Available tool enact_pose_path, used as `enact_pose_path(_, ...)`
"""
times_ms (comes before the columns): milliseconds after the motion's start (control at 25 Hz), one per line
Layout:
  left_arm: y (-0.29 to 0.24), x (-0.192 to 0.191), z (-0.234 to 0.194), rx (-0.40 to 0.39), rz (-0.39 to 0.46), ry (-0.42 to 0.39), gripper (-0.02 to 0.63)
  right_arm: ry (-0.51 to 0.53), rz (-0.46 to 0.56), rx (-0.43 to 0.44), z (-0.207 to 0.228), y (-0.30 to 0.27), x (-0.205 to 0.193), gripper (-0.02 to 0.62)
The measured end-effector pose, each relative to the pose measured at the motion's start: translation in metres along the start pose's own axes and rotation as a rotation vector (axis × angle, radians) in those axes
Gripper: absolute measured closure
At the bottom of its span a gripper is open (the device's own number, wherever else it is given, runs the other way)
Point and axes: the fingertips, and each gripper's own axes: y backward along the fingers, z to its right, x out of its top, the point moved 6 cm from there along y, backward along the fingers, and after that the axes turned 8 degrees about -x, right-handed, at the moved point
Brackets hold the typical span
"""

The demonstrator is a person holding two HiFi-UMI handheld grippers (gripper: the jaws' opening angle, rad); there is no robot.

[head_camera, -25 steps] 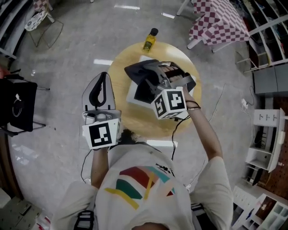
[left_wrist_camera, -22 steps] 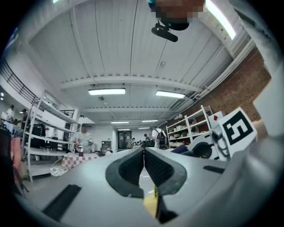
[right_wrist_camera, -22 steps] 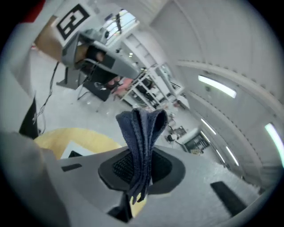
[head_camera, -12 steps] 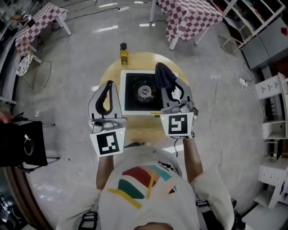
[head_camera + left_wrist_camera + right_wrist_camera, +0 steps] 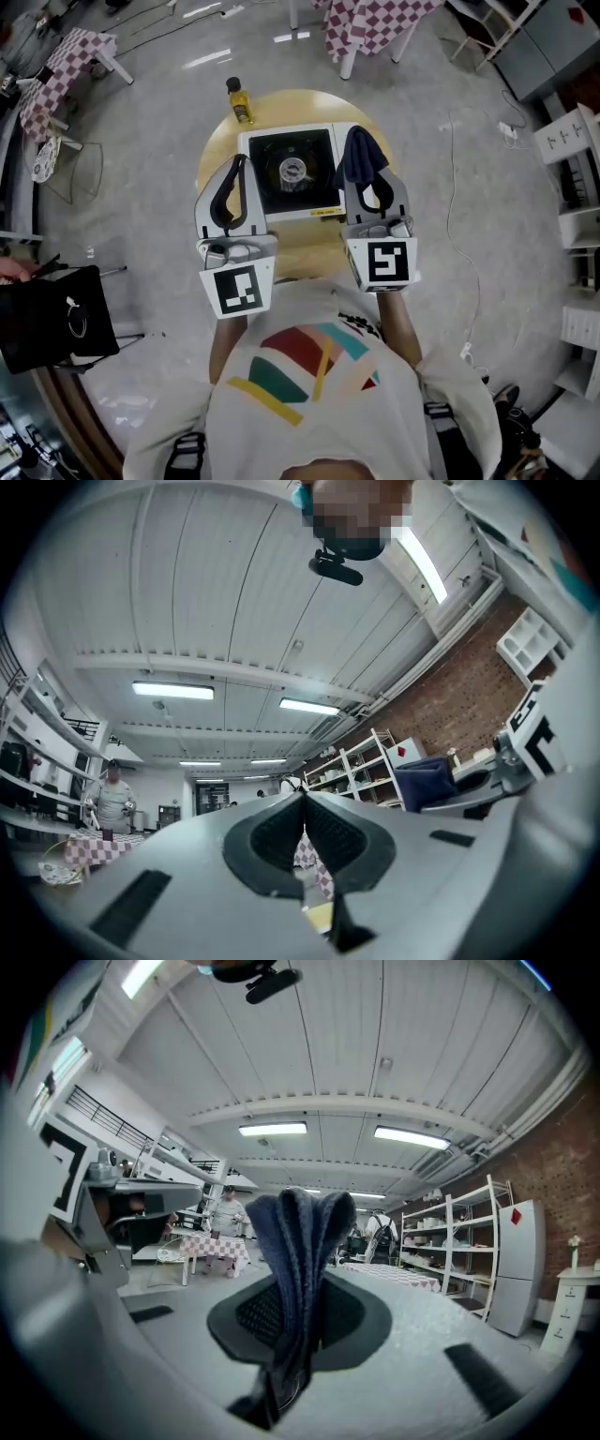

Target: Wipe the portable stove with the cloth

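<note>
Portable stove (image 5: 289, 174), white-bodied with a black top and a round burner at its centre, sits on a round wooden table (image 5: 305, 246) in the head view, just beyond and between the two hand-held grippers. The right gripper (image 5: 366, 180) is held at the stove's right edge, its jaws pinching a dark blue cloth (image 5: 359, 155) that bunches up past the tips. From overhead the cloth overlaps the stove's right rim, though contact cannot be judged. The left gripper (image 5: 239, 165) is held at the stove's left edge, jaws pressed together with nothing between them. A bottle (image 5: 239, 100) of yellow liquid with a black cap stands at the far-left edge of the table, just beyond the stove's far-left corner.

Only the head view takes in the stove, table and bottle. The right gripper view, angled up toward the ceiling, shows the cloth caught between the ribbed pads (image 5: 253, 1312) and rising in a rounded fold. In it a person (image 5: 225, 1211) stands by a checked table (image 5: 217, 1244) at left, with shelving (image 5: 450, 1241) and a white cabinet (image 5: 516, 1265) at right. The left gripper view shows its own jaws meeting in a closed seam and the cloth in the other gripper at right. It also takes in strip lights (image 5: 171, 690), a brick wall (image 5: 459, 677) and a standing figure (image 5: 112, 794) at far left.
</note>
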Motion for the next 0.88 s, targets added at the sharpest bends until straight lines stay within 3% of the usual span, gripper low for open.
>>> enact_pose_path(320,-0.003,-0.004,0.001,0.002,-0.009,0.005,0.6,-0.003,-0.032,-0.046,0.012,0.006,-0.008,0.566)
enact_pose_path(880,-0.007,-0.009,-0.006,0.019,-0.036,-0.001,0.6,-0.014,-0.008,-0.03,0.011,-0.003,-0.008,0.566)
